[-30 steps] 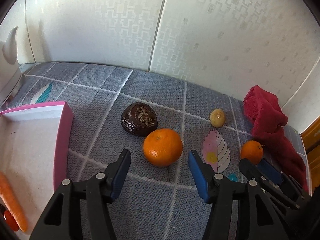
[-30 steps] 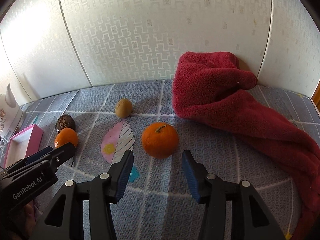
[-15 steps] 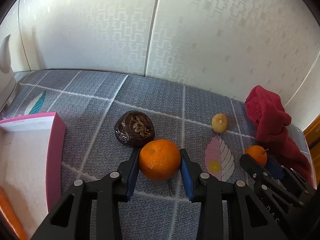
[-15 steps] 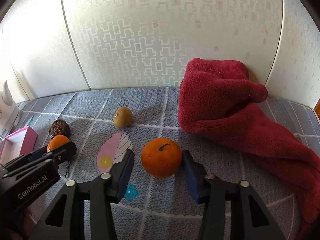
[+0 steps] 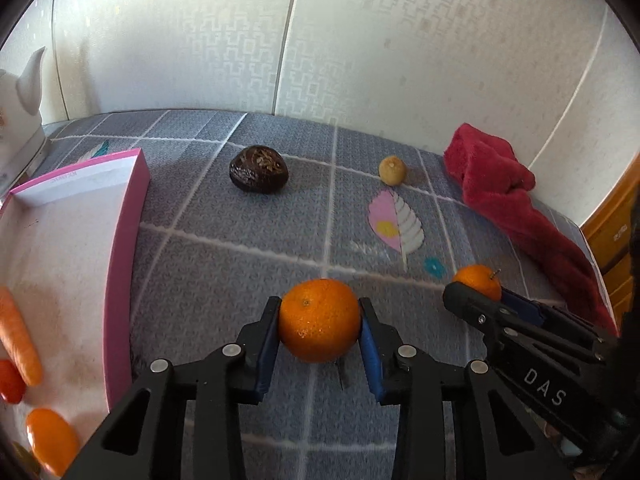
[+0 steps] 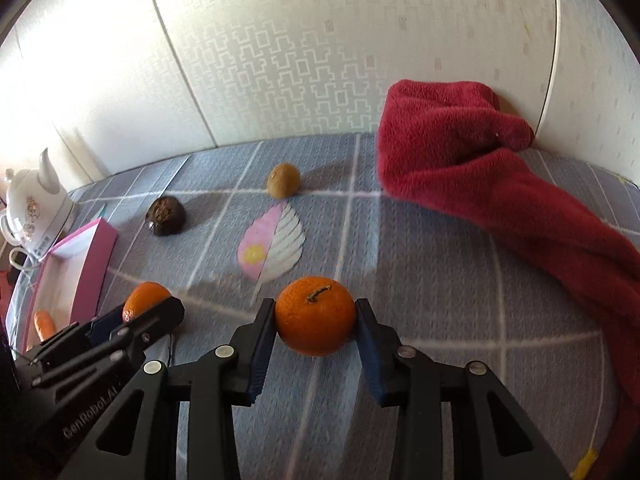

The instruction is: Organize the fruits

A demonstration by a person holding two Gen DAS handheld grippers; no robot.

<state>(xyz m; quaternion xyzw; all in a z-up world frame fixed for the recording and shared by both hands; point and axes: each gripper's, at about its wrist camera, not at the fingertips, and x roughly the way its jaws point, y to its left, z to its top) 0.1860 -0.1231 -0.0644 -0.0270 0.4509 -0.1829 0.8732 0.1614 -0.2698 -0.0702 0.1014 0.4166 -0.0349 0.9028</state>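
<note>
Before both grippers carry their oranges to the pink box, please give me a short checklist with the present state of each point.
1. Left gripper grips its orange with both pads: ok.
2. Right gripper grips the stemmed orange with both pads: ok.
3. Oranges lifted off the mat: cannot tell.
4. Pink box has free floor for two more fruits, beside the carrot: ok.
5. The two grippers are apart, not touching: ok.
6. Dark fruit and kiwi stand away from the way to the box: ok.
</note>
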